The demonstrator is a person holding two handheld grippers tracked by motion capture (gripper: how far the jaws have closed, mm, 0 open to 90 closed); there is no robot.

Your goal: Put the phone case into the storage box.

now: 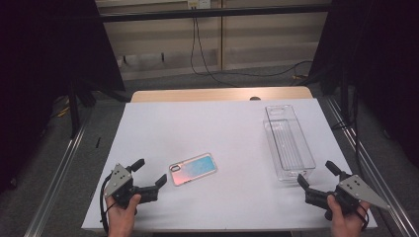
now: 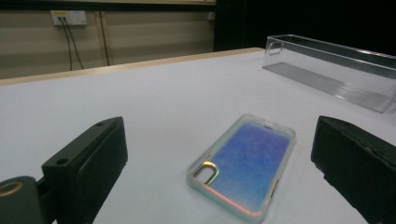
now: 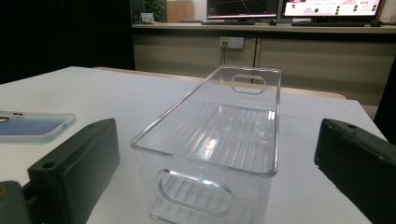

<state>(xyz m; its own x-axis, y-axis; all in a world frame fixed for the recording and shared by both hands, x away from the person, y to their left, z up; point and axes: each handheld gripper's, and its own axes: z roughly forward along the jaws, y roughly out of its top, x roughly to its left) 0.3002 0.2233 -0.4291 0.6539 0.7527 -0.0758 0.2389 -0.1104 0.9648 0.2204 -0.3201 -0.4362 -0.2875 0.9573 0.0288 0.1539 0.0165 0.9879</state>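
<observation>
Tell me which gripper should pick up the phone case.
Left. The left gripper sits open right beside the phone case, which lies between its jaws in its own view; the right gripper faces the bin.

I am working in what looks like a lab or test room set up for recording. My table point(image 1: 163, 123) is covered with a plain white sheet and stands on a grey carpeted floor point(image 1: 163, 81), with dark curtains point(image 1: 49, 44) hung at both sides and metal rails point(image 1: 59, 173) running along the floor. Cables point(image 1: 197, 49) trail down the beige panelled wall from a socket point(image 2: 69, 17). Beyond the table, a counter carries lit computer monitors point(image 3: 289, 9).
</observation>
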